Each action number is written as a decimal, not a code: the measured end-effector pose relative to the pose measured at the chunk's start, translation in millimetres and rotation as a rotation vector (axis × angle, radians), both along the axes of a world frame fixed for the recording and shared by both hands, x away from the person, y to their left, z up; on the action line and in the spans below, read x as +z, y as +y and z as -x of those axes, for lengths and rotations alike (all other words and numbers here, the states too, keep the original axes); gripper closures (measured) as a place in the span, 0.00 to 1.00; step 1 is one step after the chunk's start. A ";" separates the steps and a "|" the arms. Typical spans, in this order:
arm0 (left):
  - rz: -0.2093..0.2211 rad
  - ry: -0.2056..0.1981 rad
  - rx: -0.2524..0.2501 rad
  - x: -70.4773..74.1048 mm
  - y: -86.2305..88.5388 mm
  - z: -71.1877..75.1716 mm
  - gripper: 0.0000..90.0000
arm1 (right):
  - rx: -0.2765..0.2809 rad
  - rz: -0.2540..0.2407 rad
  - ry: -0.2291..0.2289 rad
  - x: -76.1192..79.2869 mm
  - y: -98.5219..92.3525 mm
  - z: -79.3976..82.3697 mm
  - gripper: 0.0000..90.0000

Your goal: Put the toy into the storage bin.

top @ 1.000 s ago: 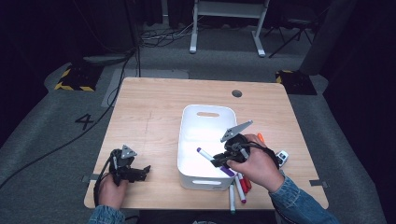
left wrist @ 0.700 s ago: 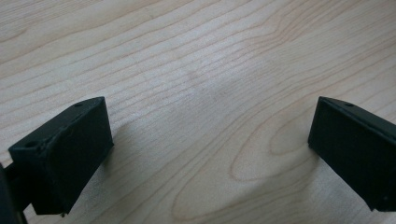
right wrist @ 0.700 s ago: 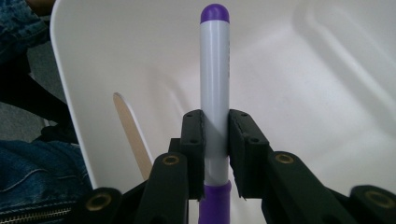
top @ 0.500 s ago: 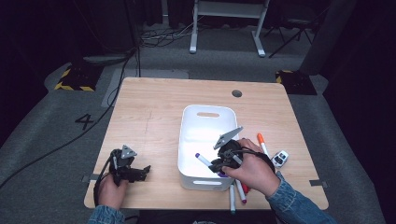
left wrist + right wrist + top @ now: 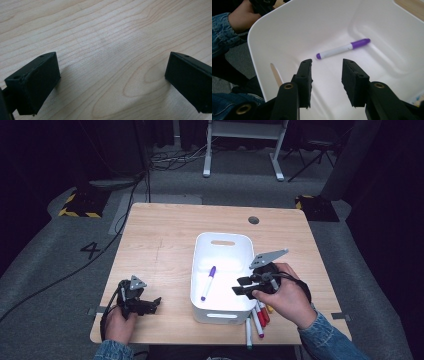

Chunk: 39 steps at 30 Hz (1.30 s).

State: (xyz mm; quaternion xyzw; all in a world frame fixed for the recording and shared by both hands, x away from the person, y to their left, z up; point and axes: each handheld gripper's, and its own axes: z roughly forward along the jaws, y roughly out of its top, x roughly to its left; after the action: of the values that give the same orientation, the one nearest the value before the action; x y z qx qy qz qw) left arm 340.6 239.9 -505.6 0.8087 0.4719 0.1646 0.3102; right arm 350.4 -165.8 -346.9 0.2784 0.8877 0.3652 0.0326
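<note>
A purple-capped marker (image 5: 208, 283) (image 5: 343, 48) lies loose on the floor of the white bin (image 5: 200, 260) (image 5: 287, 27). My right gripper (image 5: 241, 286) (image 5: 325, 75) hovers over the bin's near right part. Its jaws have just been opening; they stand apart with nothing between them, the marker beyond their tips. Several more markers (image 5: 257, 319) lie on the table under the right hand, by the bin's front right corner. My left gripper (image 5: 150, 304) (image 5: 110, 82) rests on the wooden table (image 5: 160, 235) at the front left, open, with bare wood between its jaws.
A round hole (image 5: 253, 220) sits in the tabletop near its far right edge. The table's front edge runs just below both hands. In the right gripper view the other hand and a denim sleeve (image 5: 223, 27) show past the bin's rim.
The purple marker, held at the right gripper's jaws a second ago, now lies free in the bin. The right gripper has opened and drawn back to the right. The left hand kept still.
</note>
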 end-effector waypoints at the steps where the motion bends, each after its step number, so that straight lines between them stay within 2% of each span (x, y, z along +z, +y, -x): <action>1: 0.002 0.000 -0.001 -0.1 -0.1 -0.1 0.00 | -0.008 -0.008 -0.006 1.2 -3.8 -1.1 0.67; 5: 0.002 0.000 -0.001 -0.1 -0.1 -0.1 0.00 | -0.069 -0.038 -0.030 6.1 -25.6 -7.7 0.69; 13: 0.001 0.000 -0.001 -0.1 -0.1 -0.1 0.00 | -0.167 -0.051 -0.034 7.6 -55.8 -18.1 0.71; 19: 0.001 0.000 -0.001 -0.1 -0.1 -0.1 0.00 | -0.241 -0.019 -0.038 1.9 -74.7 -26.6 0.72; 24: 0.001 0.000 -0.001 -0.1 0.0 -0.1 0.00 | -0.310 0.019 -0.026 -11.7 -90.0 -42.3 0.73; 33: 0.001 0.000 -0.001 -0.1 0.0 -0.1 0.00 | -0.437 0.105 0.045 -47.7 -120.4 -78.8 0.77; 39: 0.001 0.000 -0.001 -0.1 -0.1 -0.1 0.00 | -0.466 0.119 0.118 -74.0 -130.9 -93.6 0.79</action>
State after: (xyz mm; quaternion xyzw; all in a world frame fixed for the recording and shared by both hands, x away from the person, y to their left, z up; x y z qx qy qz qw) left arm 340.7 239.8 -505.7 0.8087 0.4716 0.1642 0.3108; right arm 444.0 -296.8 -420.9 0.4942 0.8198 0.2781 0.0806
